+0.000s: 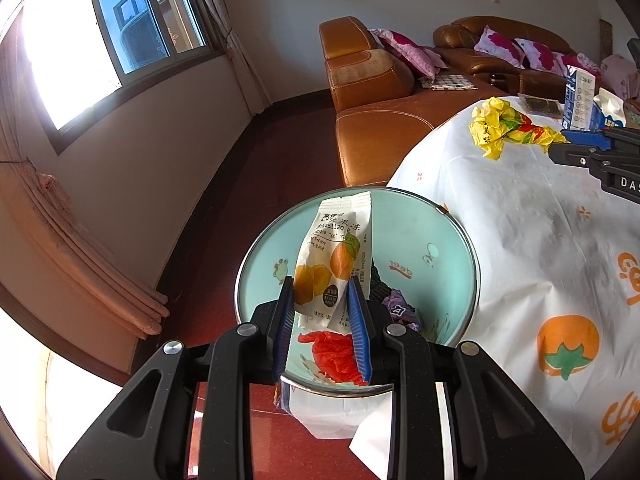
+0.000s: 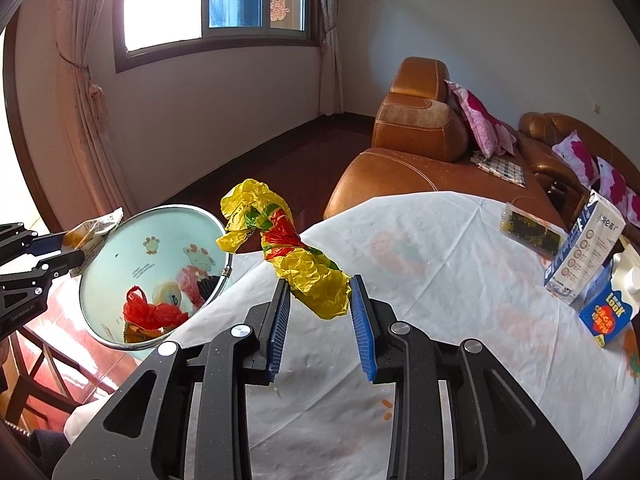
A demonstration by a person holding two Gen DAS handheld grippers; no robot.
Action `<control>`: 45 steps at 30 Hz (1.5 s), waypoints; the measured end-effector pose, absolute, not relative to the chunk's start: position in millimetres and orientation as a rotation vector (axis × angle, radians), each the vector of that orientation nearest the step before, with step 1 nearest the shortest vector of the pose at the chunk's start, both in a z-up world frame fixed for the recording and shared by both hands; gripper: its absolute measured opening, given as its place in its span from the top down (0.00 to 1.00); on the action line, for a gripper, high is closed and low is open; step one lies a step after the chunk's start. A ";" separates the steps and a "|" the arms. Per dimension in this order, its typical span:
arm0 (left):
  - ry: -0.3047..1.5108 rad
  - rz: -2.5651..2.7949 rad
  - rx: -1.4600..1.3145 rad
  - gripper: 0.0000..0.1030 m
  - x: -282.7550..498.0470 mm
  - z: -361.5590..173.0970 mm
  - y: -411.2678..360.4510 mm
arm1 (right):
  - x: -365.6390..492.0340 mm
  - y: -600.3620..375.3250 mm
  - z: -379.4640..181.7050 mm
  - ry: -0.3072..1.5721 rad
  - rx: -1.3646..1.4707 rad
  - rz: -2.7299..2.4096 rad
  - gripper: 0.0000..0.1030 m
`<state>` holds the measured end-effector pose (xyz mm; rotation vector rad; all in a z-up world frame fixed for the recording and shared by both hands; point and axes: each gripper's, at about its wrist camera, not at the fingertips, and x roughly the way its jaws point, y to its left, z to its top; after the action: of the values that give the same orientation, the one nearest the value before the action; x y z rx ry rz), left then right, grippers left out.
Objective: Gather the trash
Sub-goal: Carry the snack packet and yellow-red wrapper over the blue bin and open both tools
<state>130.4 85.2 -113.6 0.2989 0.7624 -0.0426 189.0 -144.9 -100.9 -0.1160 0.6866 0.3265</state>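
Trash is in both sets of jaws. The left gripper (image 1: 323, 300) pinches a white jelly sachet (image 1: 334, 264) printed with orange fruit, its blue pads pressed on the sachet's lower end. The sachet's long axis runs up and away from the jaws, its crimped top edge pointing toward the far rim of the bin (image 1: 456, 240). It hangs over the bin's open mouth, not yet dropped in. The bin is pale turquoise with cartoon animals and a metal rim, and stands on the red floor just beside the counter (image 1: 520, 208). A crumpled red plastic bag (image 2: 150, 314) and a few other scraps lie at its bottom.

The right gripper (image 2: 320, 312) holds a crumpled yellow wrapper (image 2: 304, 264) with red and green print. Its jaws are closed on the wrapper's near, lower end, though whether both pads press firmly cannot be told. The wrapper's long axis slants up and to the left in the right wrist view, its free end pointing toward the bin's rim, and it hangs above the counter's left edge. The counter is covered by a white cloth printed with orange fruit.

At the far right of the counter stand 2 cartons, a white and blue milk carton (image 2: 584, 244) and a blue carton (image 2: 610, 308), just beside each other. A dark snack packet (image 2: 532, 232) lies near them.
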 end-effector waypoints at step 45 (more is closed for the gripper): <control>0.768 0.028 0.307 0.75 131.3 -117.1 111.0 | 197.6 -73.9 -101.1 0.672 -0.227 0.455 0.70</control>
<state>131.3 111.0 -117.1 0.3074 0.7675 0.0283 197.6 -73.9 -101.1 -0.2270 0.6718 0.4554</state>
